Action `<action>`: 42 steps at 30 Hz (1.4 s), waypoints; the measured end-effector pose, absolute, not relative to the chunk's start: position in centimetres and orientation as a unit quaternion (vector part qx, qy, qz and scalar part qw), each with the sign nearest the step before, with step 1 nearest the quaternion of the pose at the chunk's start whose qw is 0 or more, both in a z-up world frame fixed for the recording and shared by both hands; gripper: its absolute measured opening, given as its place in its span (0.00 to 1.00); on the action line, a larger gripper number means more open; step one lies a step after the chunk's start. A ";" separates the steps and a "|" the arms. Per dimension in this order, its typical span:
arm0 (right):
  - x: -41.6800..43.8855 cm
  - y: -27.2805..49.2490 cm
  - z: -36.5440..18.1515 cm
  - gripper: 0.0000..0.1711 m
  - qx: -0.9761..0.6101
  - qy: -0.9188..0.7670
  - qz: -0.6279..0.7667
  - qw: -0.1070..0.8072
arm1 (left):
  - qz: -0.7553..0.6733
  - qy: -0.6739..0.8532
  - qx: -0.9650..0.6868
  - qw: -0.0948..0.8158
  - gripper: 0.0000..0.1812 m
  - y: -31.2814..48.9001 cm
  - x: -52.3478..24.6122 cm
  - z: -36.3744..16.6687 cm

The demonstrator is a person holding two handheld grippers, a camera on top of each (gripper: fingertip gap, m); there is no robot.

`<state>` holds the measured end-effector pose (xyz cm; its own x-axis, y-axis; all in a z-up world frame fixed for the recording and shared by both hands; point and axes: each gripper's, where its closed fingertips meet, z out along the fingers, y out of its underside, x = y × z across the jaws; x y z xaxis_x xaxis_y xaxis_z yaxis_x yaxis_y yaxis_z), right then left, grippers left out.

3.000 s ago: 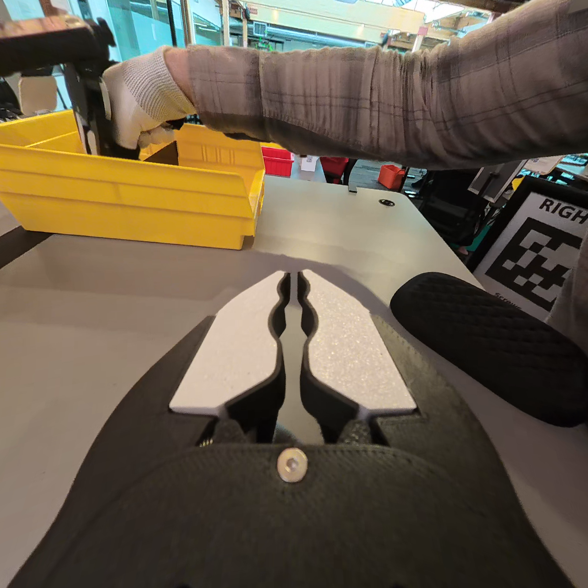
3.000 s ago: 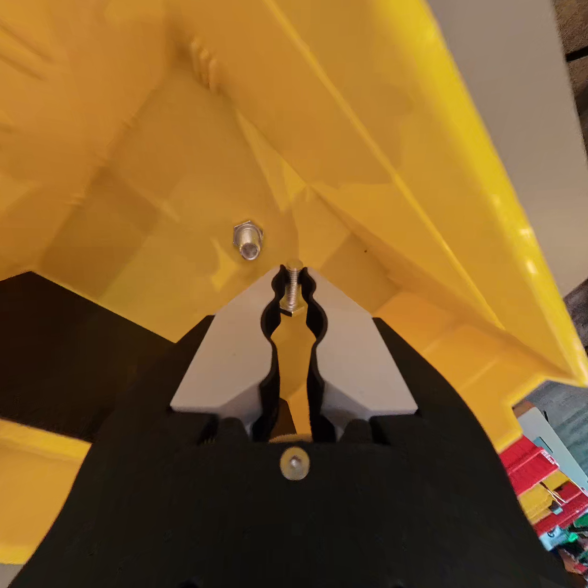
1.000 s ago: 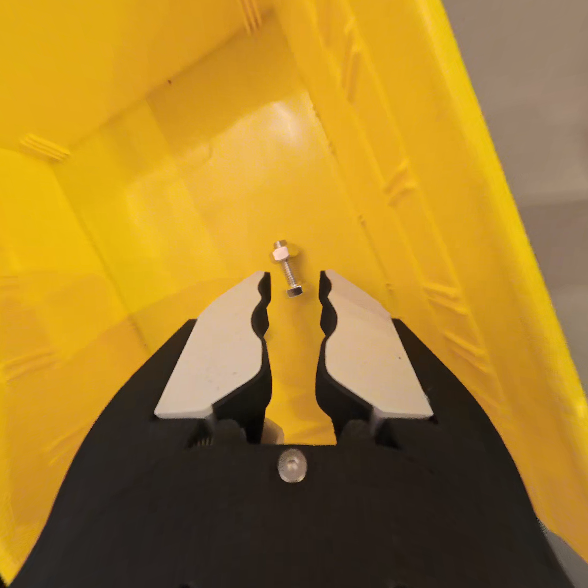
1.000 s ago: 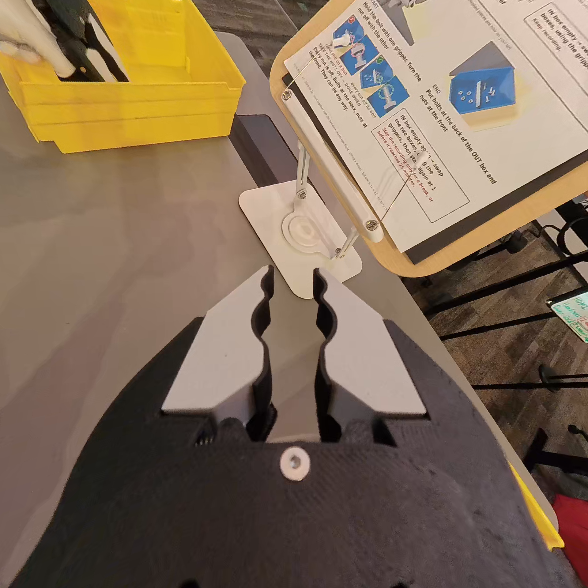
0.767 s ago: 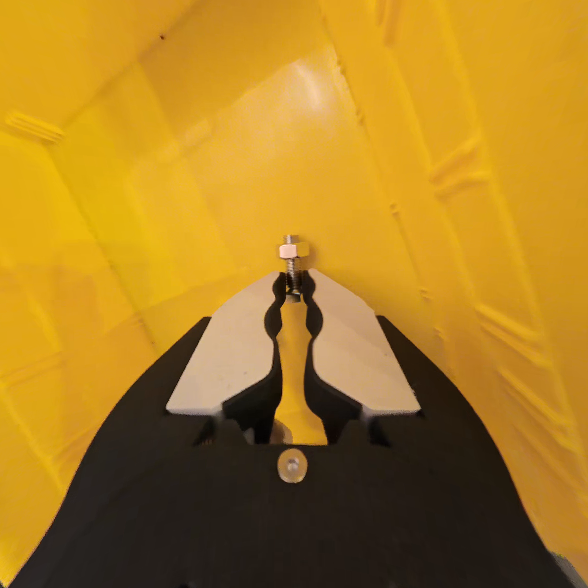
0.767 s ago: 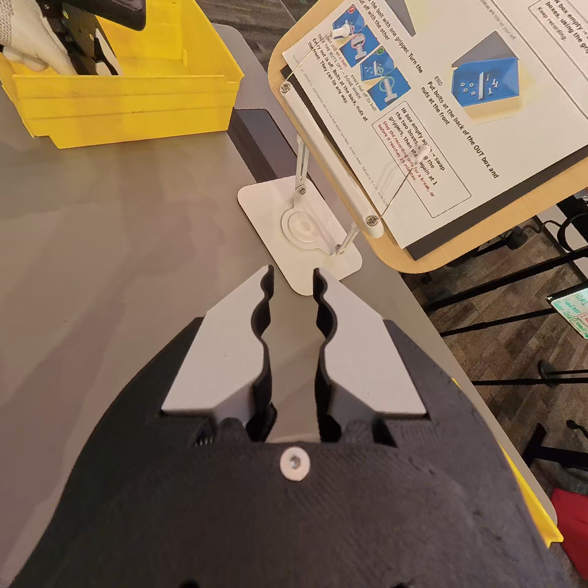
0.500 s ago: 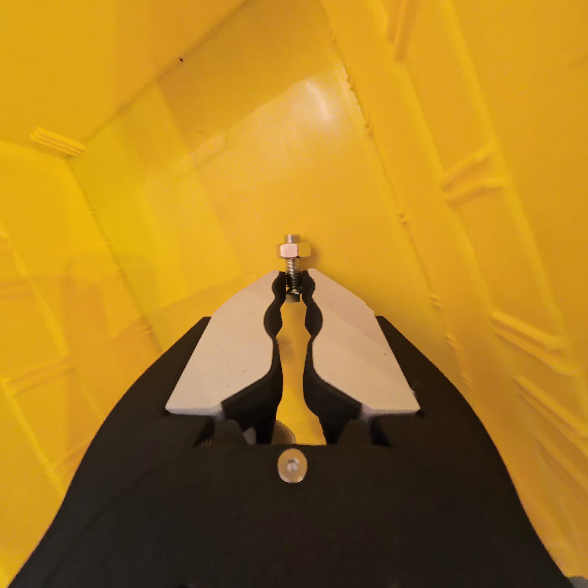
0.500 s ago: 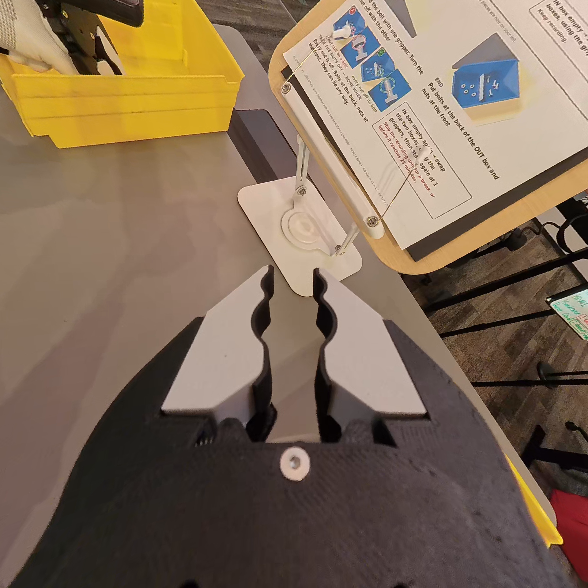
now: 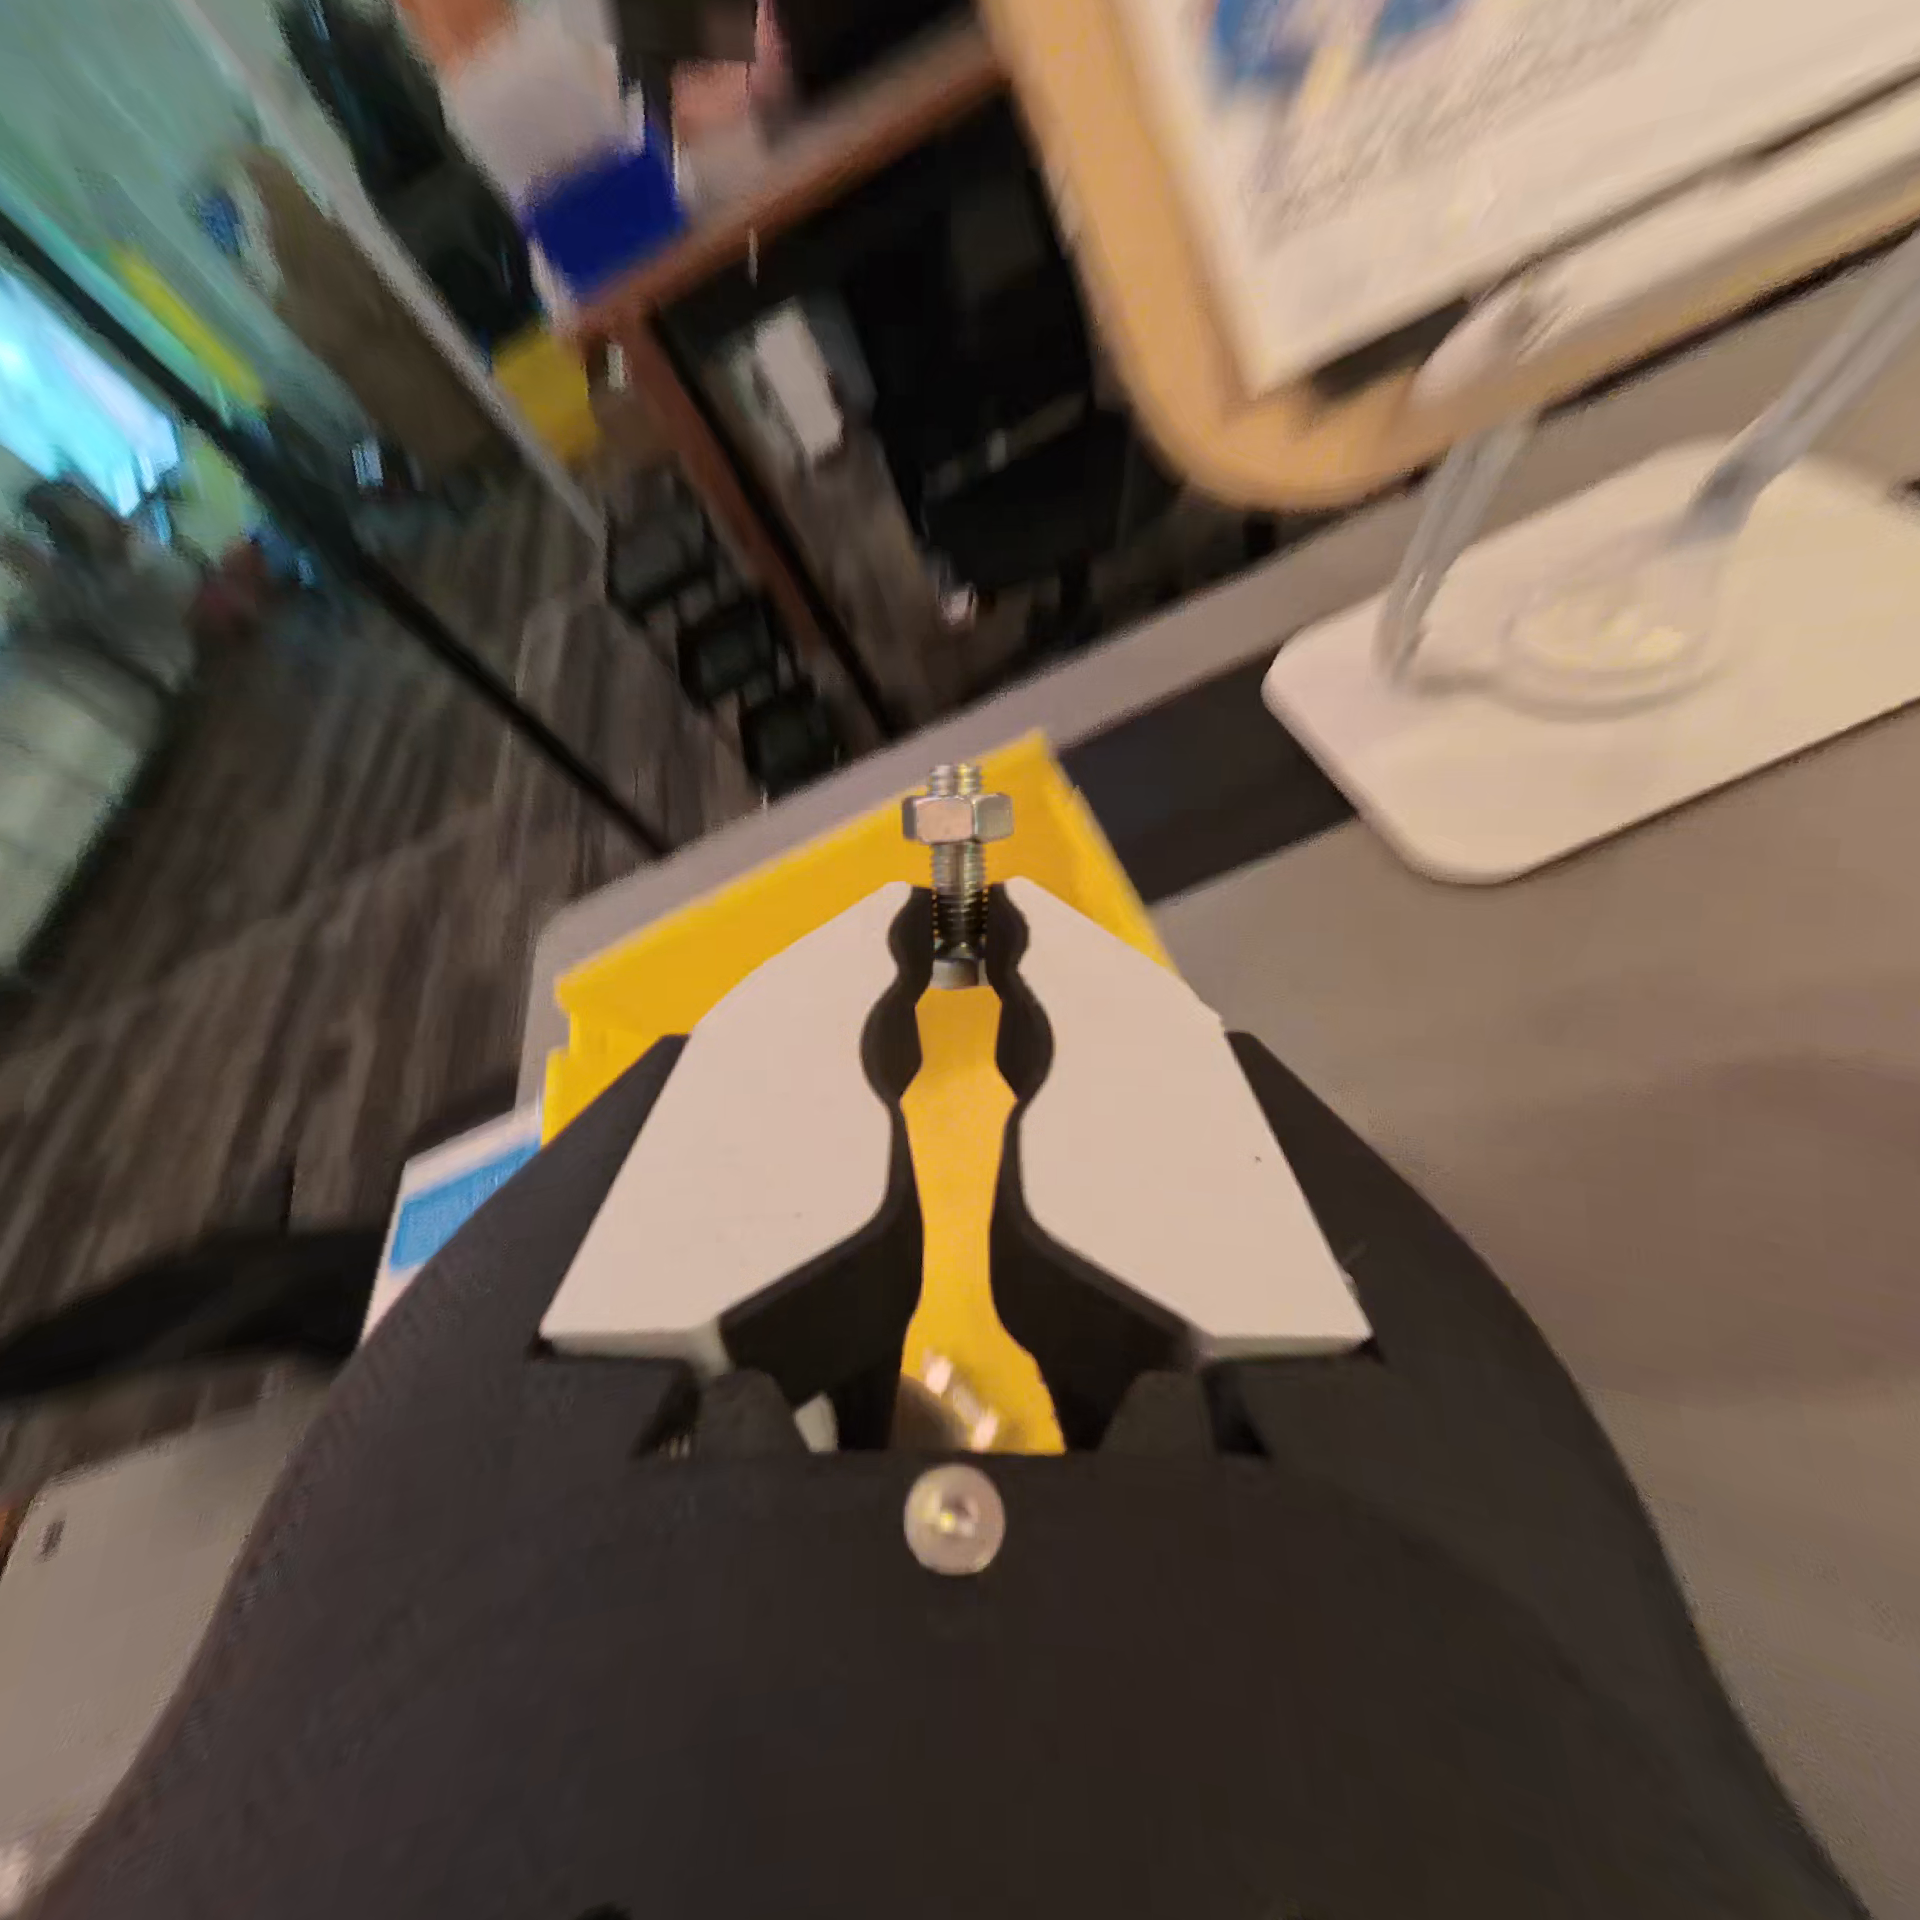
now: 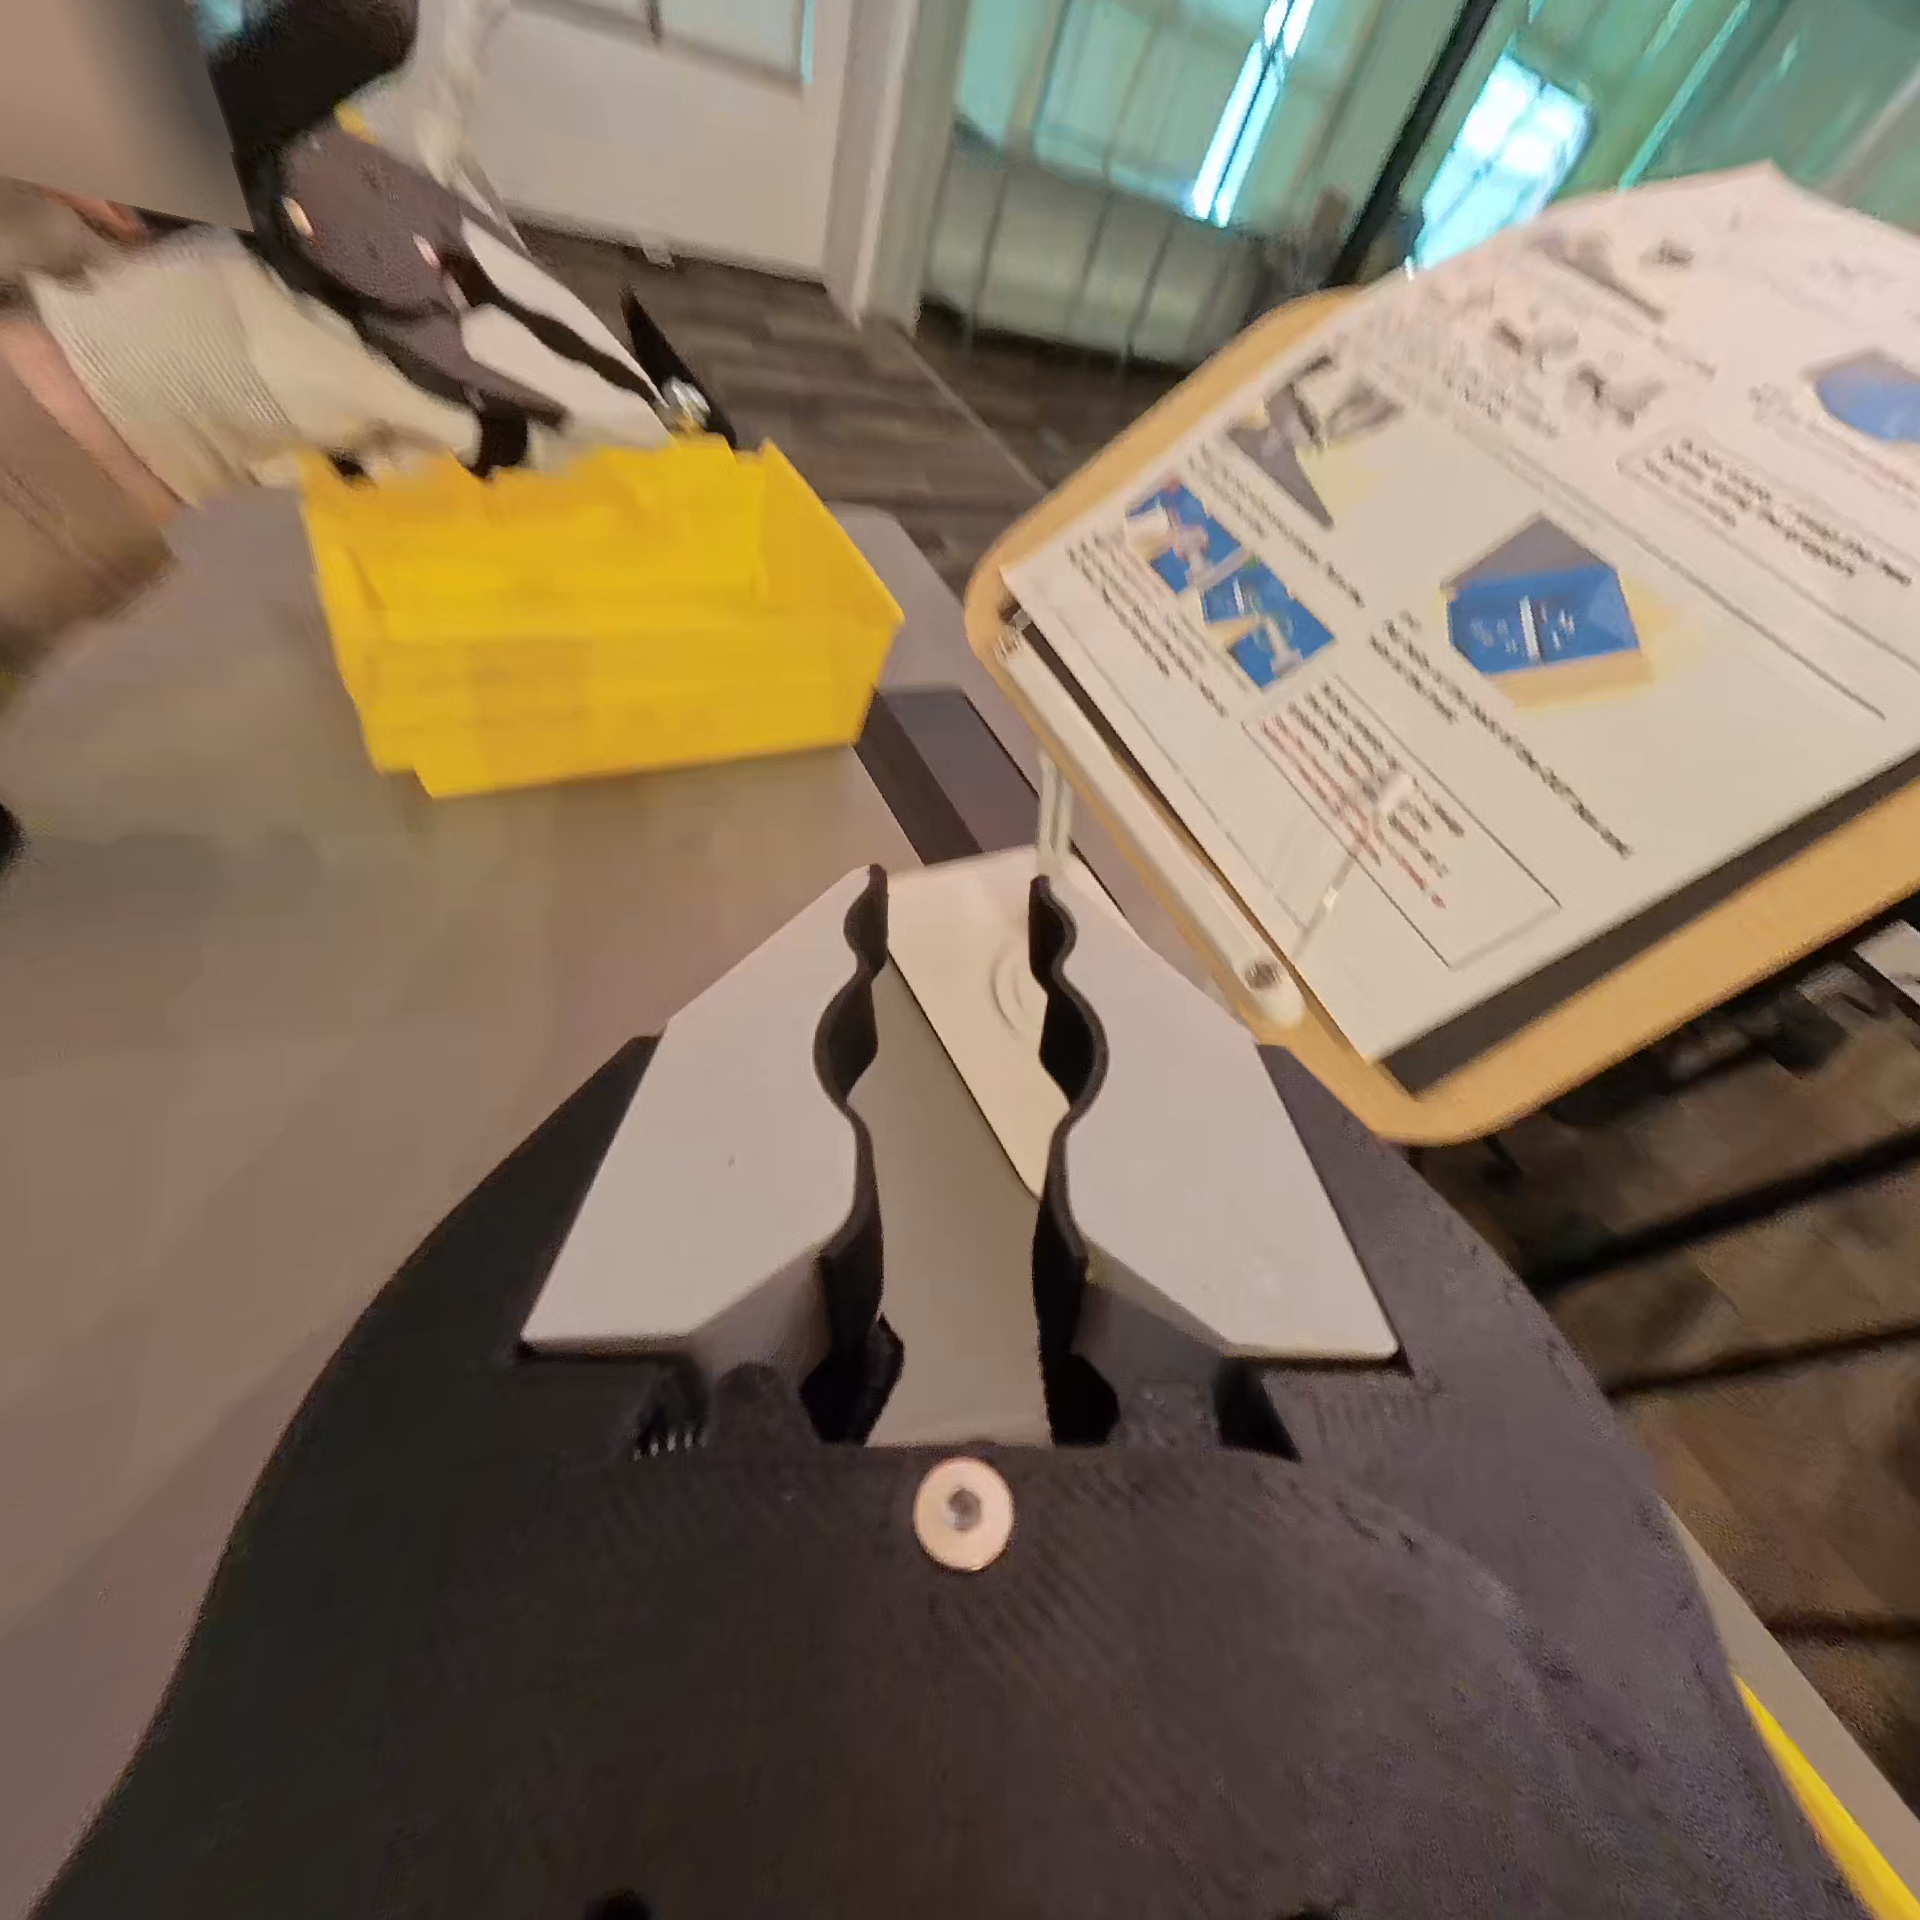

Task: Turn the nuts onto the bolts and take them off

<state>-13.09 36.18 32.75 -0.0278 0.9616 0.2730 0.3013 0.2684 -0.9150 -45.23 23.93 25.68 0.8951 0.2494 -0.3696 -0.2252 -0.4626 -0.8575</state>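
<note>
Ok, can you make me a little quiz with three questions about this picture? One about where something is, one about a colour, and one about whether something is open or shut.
1. Where is the nut?
A. Threaded on the bolt near its far end
B. Lying on the table
C. On the paper stand

2. What colour is the bin on the table?
A. Blue
B. Yellow
C. Green

3. How is the right gripper?
A. Shut on a bolt
B. Shut on a nut
C. Open and holding nothing

Answers:
1. A: in the left wrist view the nut sits on the bolt, beyond the tips of the left gripper, whose jaws are shut on the bolt's lower end.
2. B: the right wrist view shows a yellow bin.
3. C: its jaws stand apart, with only the table and the white stand base showing between them.
</note>
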 end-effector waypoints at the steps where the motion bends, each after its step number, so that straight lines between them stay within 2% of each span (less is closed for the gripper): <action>1: -13.6 35.5 33.4 0.15 -0.487 -0.623 0.370 0.487 | 0.229 0.013 -0.802 0.551 0.06 24.5 -43.6 27.5; 6: -16.9 32.7 35.5 0.16 -0.447 -0.574 0.484 0.487 | 0.249 0.077 -0.701 0.664 0.05 27.3 -35.1 33.2; 8: -18.5 31.8 35.3 0.22 -0.439 -0.563 0.500 0.491 | 0.249 0.116 -0.672 0.688 0.05 28.5 -31.0 33.6; 14: -21.5 29.1 34.5 0.22 -0.404 -0.539 0.556 0.486 | 0.243 0.160 -0.632 0.718 0.05 30.4 -23.7 32.8; 19: -22.3 29.4 34.0 0.18 -0.414 -0.516 0.562 0.497 | 0.253 0.182 -0.620 0.720 0.05 30.8 -22.0 32.1; 21: -22.5 29.5 33.7 0.13 -0.419 -0.518 0.559 0.493 | 0.243 0.179 -0.623 0.721 0.05 30.9 -21.9 31.9; 29: -22.0 29.4 33.9 0.09 -0.408 -0.525 0.558 0.496 | 0.235 0.172 -0.612 0.735 0.05 30.6 -21.6 32.4; 31: -21.8 30.1 34.0 0.09 -0.415 -0.522 0.548 0.505 | 0.219 0.178 -0.621 0.731 0.16 30.7 -21.5 32.4; 34: -20.9 30.6 33.7 0.09 -0.409 -0.545 0.540 0.493 | 0.141 0.192 -0.670 0.703 0.27 31.1 -21.2 31.4; 37: -19.8 29.7 32.5 0.09 -0.392 -0.608 0.518 0.457 | 0.015 0.229 -0.719 0.656 0.32 30.8 -19.6 29.4; 42: -17.6 27.1 30.3 0.09 -0.349 -0.686 0.521 0.369 | -0.213 0.294 -0.710 0.603 0.28 27.9 -15.4 28.1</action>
<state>-17.59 27.06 30.35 -0.4836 0.8635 0.1430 0.0931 0.2131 -0.9726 -15.42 27.92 28.09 0.7365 -0.6745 -0.0511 -0.1598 -0.1002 -0.9821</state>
